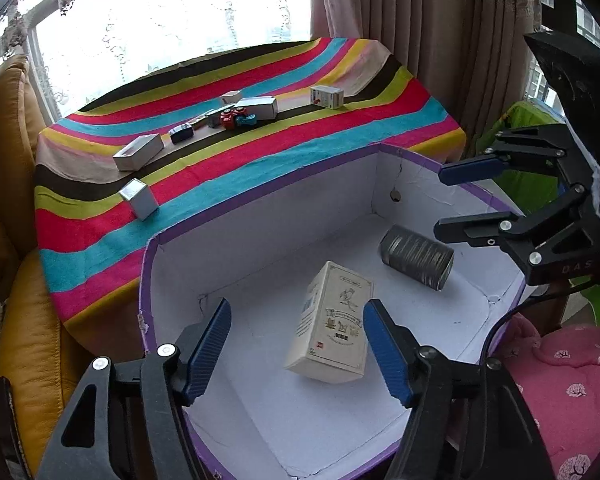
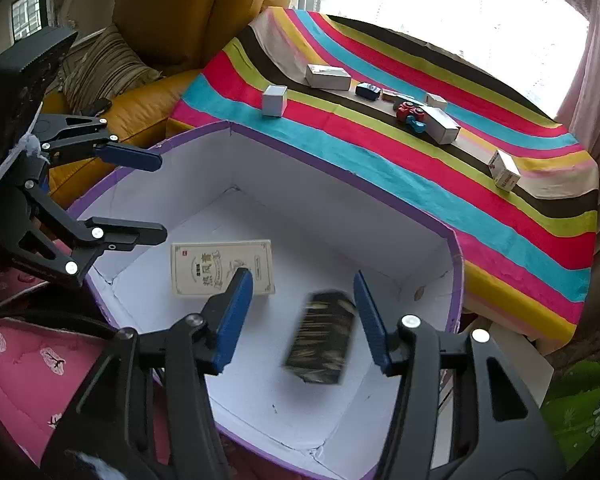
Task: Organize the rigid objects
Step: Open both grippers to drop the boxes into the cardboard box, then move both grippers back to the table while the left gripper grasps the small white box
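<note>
A purple-rimmed box (image 1: 260,196) with a white inside stands against the striped table. My left gripper (image 1: 299,306) hangs open over it. A cream carton (image 1: 332,324) with dark print sits tilted between the blue pads, clear of the left pad (image 1: 208,352). In the right wrist view the cream carton (image 2: 222,268) lies on the box floor. My right gripper (image 2: 302,276) is open too. A dark carton with gold streaks (image 2: 322,336), blurred, sits between and below its pads, touching neither. The left wrist view shows the right gripper (image 1: 440,202) above that dark carton (image 1: 416,256).
On the striped tablecloth (image 1: 260,160) lie several small boxes, among them a white one (image 1: 138,152) and a silver one (image 1: 140,199), plus toy cars (image 1: 234,116). A yellow sofa (image 1: 24,320) stands left, curtains (image 1: 420,40) behind, and pink quilted cloth (image 1: 560,380) near right.
</note>
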The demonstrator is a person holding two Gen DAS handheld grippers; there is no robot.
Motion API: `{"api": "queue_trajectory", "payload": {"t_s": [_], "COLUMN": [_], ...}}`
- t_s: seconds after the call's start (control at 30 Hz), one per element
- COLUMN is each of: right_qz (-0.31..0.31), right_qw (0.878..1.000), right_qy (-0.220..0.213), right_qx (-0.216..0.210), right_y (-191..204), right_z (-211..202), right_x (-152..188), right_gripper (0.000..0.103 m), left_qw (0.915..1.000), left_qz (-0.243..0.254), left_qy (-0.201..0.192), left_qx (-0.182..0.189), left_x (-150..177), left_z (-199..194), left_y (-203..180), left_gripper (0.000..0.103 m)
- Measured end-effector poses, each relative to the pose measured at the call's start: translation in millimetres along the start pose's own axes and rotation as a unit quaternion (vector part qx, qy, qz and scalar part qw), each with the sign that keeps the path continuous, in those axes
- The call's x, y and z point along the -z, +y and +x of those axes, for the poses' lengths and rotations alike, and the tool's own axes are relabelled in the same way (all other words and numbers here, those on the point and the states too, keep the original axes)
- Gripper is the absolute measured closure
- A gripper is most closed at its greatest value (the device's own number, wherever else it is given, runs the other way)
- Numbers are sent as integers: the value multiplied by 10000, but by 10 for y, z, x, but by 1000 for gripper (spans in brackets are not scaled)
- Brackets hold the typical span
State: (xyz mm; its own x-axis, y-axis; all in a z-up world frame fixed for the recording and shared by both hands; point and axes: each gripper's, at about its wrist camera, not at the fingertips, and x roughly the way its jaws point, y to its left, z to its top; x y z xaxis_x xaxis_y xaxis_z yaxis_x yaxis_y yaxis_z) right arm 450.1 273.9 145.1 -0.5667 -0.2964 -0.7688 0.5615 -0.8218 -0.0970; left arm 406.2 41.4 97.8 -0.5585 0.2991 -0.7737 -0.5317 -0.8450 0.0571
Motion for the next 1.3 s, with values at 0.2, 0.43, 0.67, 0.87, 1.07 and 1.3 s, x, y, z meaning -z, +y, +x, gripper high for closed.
{"api": "queue_trajectory", "payload": {"t_s": [0.2,0.43,0.67,0.87,1.07,1.3], "right_qz": [57,265,668,859,923,958], "right_qw": [10000,9996,9977,9962,9955,9953], "right_qy": [-11,-35,-27,-40,40,128], "right_qx": [10,-6,-56,-121,-206,-106], "right_y": [-2,-54,-172,-248,-292,-472], "right_z": [8,49,124,189,288,403], "right_x": [-7,-8,13,-1,-52,-243], "right_gripper": [40,32,31,27,24,24], "left_qw": [9999,9989,9943,9859,9677,9627], "left_qz": [-139,-460,-1037,-1492,-2247,-2385], "left_qy": [6,-32,-79,183,630,735], "left_qx": [-12,71,-225,-735,-950,-1049], "left_x": [-7,-57,-336,-680,-826,-1034], "left_z": [-10,-16,85,567,1197,1642], "left_y": [48,159,680,1331,1917,2088], "left_gripper": [32,23,19,18,18,18]}}
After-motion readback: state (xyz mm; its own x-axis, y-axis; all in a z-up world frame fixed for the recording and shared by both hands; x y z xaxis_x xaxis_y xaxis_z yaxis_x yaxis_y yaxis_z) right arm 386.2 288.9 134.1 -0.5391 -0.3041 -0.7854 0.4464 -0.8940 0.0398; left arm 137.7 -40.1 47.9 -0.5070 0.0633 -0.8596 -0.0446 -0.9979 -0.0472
